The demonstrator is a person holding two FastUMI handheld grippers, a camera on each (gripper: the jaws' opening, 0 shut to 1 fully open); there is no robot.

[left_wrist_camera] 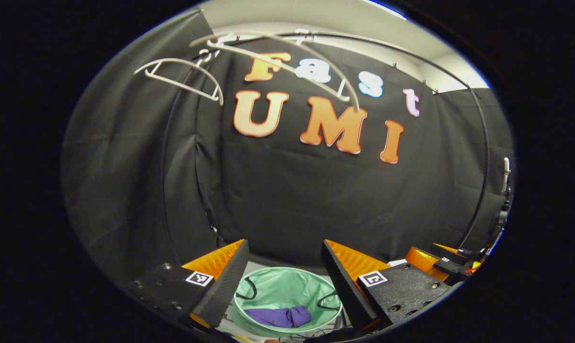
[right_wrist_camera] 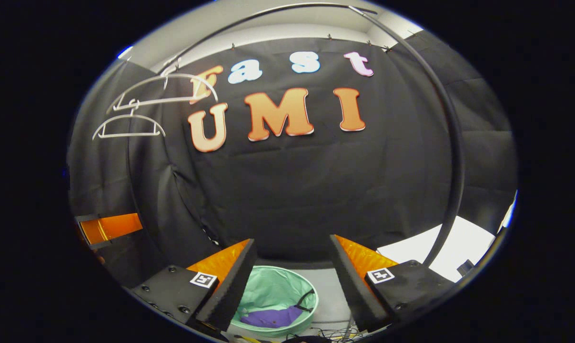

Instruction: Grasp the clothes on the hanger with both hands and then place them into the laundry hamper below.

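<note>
- The purple cloth (left_wrist_camera: 278, 316) (right_wrist_camera: 273, 317) lay bunched inside the round green fabric hamper (left_wrist_camera: 287, 288) (right_wrist_camera: 280, 290) down below.
- The left gripper (left_wrist_camera: 283, 269) was spread wide, holding nothing.
- The right gripper (right_wrist_camera: 292, 267) was spread wide too.
- Two bare white plastic hangers (left_wrist_camera: 182, 78) (right_wrist_camera: 130, 126) hung up high.

Both cameras ride high, facing the booth's back wall and tilted slightly down past their own open tongs, left (left_wrist_camera: 285, 276) and right (right_wrist_camera: 292, 281), sharing the mint hamper (left_wrist_camera: 287, 288) (right_wrist_camera: 280, 290) well below and white hangers (left_wrist_camera: 182, 78) (right_wrist_camera: 130, 126) up left.
</note>
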